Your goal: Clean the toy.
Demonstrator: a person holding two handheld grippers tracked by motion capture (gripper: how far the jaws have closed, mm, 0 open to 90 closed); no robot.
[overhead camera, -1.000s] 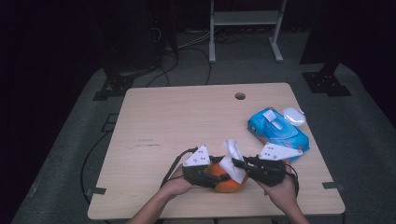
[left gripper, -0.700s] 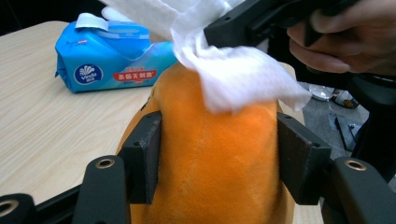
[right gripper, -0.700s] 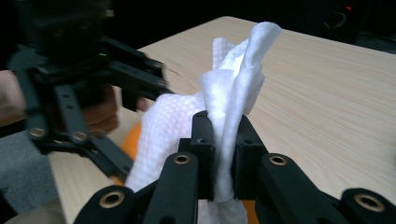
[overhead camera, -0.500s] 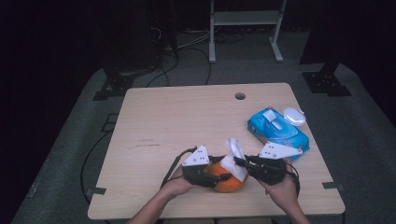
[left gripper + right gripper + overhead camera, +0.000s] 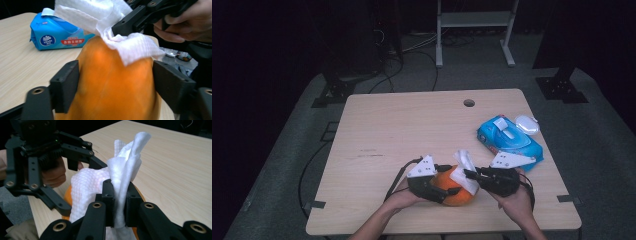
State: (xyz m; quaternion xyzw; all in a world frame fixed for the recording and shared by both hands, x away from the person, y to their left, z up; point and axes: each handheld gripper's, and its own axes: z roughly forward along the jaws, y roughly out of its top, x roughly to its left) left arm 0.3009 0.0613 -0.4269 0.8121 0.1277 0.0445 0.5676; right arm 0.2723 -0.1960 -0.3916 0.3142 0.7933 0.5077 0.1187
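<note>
Orange fruit (image 5: 112, 85) base cut off below, top hidden under white wipe (image 5: 132, 47)

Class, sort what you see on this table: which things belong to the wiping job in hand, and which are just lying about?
In the job: orange fruit, white wipe, left gripper, right gripper.
Lying about: blue wipes pack, its white lid.

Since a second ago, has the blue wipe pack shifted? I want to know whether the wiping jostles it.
No. The blue wipe pack lies at the same spot by the table right edge, below the cable hole.
</note>
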